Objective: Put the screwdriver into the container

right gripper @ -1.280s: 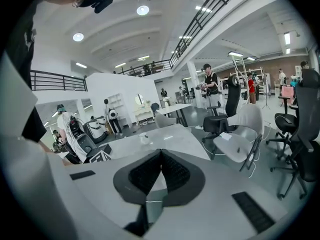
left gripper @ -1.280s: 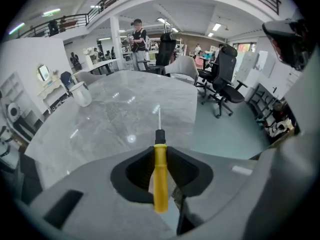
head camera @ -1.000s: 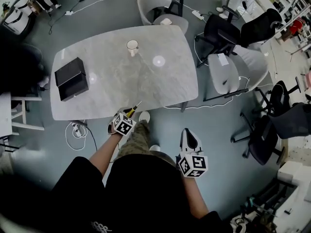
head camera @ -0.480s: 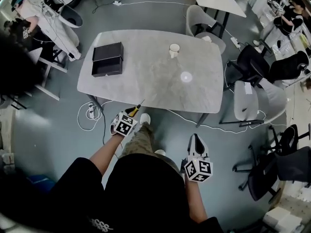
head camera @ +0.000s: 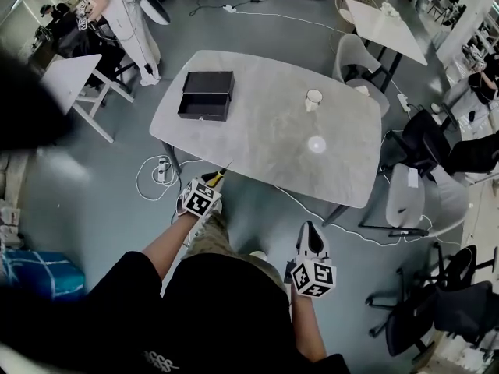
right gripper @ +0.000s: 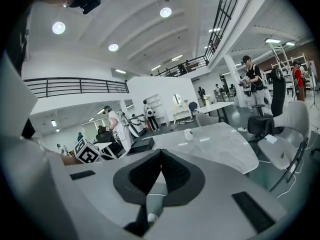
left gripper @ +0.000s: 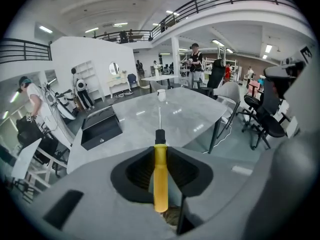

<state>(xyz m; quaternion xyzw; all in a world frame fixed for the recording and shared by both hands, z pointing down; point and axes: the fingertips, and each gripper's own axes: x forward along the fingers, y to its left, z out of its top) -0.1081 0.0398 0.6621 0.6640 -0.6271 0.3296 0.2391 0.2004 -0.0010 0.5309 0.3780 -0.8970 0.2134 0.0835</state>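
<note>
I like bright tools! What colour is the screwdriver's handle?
The screwdriver handle is yellow, with a black collar at the shaft; the left gripper view shows it best.

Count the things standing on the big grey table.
2. An open black box stands at the left end of the table. A white cup stands near the far edge, right of the middle. None seems hidden.

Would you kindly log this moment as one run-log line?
left gripper: shut on screwdriver | right gripper: shut, empty | black container: on table, apart from both grippers | screwdriver not yet in
</note>
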